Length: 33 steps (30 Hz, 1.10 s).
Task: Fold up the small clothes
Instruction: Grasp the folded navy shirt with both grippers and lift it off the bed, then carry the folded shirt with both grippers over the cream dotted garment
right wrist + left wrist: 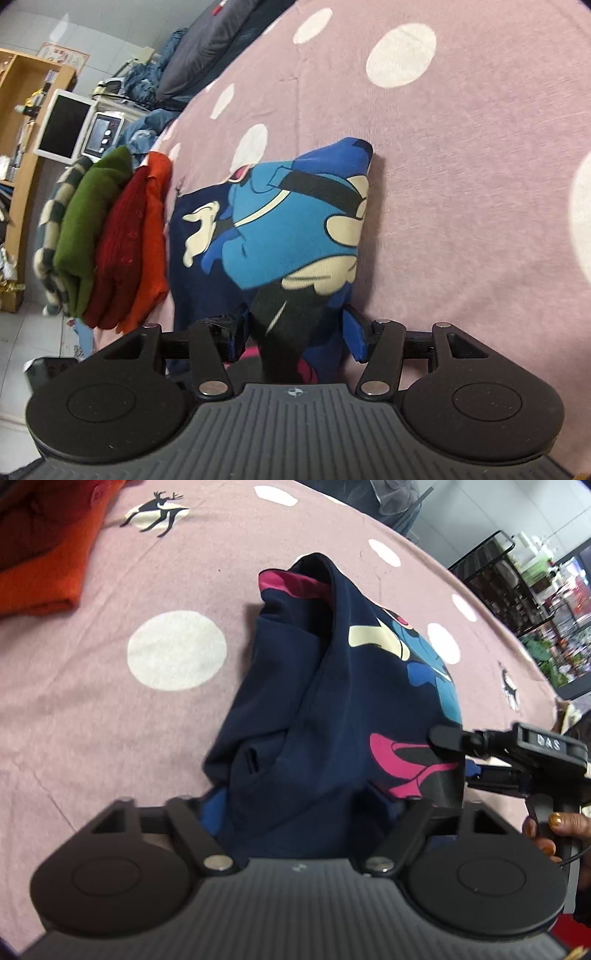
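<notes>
A small navy garment [314, 709] with a blue, cream and pink cartoon print lies bunched on the pink spotted bedsheet [110, 716]. My left gripper [295, 812] is shut on its near edge, the cloth hiding the fingertips. My right gripper [454, 749] shows from the side at the garment's right edge, shut on the cloth. In the right wrist view the garment [280, 229] rises from between my right gripper's [295, 339] blue pads [356, 336], which pinch it.
A stack of folded clothes [110, 240], orange, red, green and checked, lies at the bed's left edge, next to the garment; its orange piece [48, 561] is top left in the left wrist view. Shelves and a monitor [62, 125] stand beyond the bed.
</notes>
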Motion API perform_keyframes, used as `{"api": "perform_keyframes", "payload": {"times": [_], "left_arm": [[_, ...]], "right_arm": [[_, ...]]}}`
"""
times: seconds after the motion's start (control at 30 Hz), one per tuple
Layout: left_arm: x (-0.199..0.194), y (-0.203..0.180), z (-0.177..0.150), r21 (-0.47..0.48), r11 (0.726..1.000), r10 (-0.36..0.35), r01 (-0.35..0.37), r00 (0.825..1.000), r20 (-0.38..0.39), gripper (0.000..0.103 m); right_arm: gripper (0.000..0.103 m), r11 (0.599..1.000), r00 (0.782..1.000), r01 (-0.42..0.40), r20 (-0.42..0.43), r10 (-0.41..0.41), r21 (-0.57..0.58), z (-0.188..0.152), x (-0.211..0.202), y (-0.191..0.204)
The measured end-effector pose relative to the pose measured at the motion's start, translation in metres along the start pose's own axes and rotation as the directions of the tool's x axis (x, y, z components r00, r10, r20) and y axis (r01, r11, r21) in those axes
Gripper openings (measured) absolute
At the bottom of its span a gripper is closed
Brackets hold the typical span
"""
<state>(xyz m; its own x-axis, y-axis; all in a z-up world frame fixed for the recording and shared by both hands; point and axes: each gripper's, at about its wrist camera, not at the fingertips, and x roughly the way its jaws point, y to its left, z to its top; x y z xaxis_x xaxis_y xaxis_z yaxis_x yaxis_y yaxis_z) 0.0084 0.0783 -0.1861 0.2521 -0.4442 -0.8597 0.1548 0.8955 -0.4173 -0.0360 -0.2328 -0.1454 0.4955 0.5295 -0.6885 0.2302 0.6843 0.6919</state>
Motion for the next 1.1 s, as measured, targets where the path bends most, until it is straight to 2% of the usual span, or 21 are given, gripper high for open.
{"api": "perform_keyframes", "payload": {"times": [0.07, 0.17, 0.23, 0.27, 0.3, 0.4, 0.47, 0.6, 0.73, 0.83, 0.9, 1.0, 1.1], "left_arm": [[0.003, -0.004, 0.004, 0.016, 1.0, 0.014, -0.014, 1.0, -0.019, 0.048], [0.005, -0.007, 0.007, 0.028, 0.999, 0.029, -0.028, 0.999, -0.036, 0.041], [0.006, -0.011, 0.008, 0.05, 0.998, 0.033, -0.031, 0.999, -0.043, 0.034], [0.006, -0.013, 0.008, 0.054, 0.998, 0.03, -0.027, 0.999, -0.045, 0.029], [0.007, -0.015, 0.009, 0.058, 0.998, 0.028, -0.026, 0.998, -0.048, 0.028], [0.008, -0.023, 0.013, 0.087, 0.995, 0.048, -0.043, 0.997, -0.054, 0.024], [0.007, -0.022, 0.015, 0.089, 0.995, 0.044, -0.038, 0.997, -0.057, 0.023], [-0.002, -0.023, 0.021, 0.076, 0.997, -0.013, 0.017, 0.998, -0.055, 0.021], [-0.015, -0.049, 0.034, 0.12, 0.99, -0.076, 0.079, 0.997, -0.029, 0.021], [-0.019, -0.087, 0.051, 0.164, 0.975, -0.149, 0.148, 0.989, -0.007, 0.021], [-0.017, -0.125, 0.064, 0.217, 0.958, -0.192, 0.186, 0.981, 0.006, 0.021], [-0.012, -0.201, 0.08, 0.312, 0.917, -0.263, 0.247, 0.965, 0.01, 0.021], [-0.003, -0.293, 0.079, 0.397, 0.86, -0.342, 0.319, 0.939, -0.014, 0.021]], "right_arm": [[0.09, 1.0, 1.0, 0.005, 0.006, -0.005, 0.008, 0.003, 0.009, 0.002], [0.089, 1.0, 1.0, 0.021, 0.017, -0.021, 0.009, 0.002, 0.01, 0.004], [0.074, 0.999, 0.999, 0.047, 0.022, -0.047, -0.01, 0.0, 0.007, 0.005], [0.06, 0.998, 0.998, 0.063, 0.023, -0.062, -0.016, -0.001, 0.006, 0.005], [0.053, 0.997, 0.997, 0.07, 0.023, -0.07, -0.011, -0.001, 0.005, 0.005], [0.037, 0.997, 0.996, 0.08, 0.04, -0.08, -0.01, -0.004, 0.0, 0.008], [0.033, 0.994, 0.993, 0.102, 0.062, -0.099, -0.049, -0.005, -0.002, 0.019], [0.03, 0.987, 0.986, 0.121, 0.131, -0.107, -0.104, -0.009, -0.017, 0.041], [0.03, 0.976, 0.968, 0.156, 0.222, -0.119, -0.154, -0.004, -0.045, 0.062], [0.03, 0.969, 0.944, 0.174, 0.312, -0.112, -0.178, 0.009, -0.086, 0.067], [0.03, 0.962, 0.919, 0.209, 0.372, -0.132, -0.174, 0.019, -0.119, 0.064], [0.029, 0.945, 0.869, 0.272, 0.469, -0.16, -0.182, 0.033, -0.18, 0.046], [0.029, 0.939, 0.811, 0.317, 0.551, -0.197, -0.131, 0.047, -0.253, 0.011]]}}
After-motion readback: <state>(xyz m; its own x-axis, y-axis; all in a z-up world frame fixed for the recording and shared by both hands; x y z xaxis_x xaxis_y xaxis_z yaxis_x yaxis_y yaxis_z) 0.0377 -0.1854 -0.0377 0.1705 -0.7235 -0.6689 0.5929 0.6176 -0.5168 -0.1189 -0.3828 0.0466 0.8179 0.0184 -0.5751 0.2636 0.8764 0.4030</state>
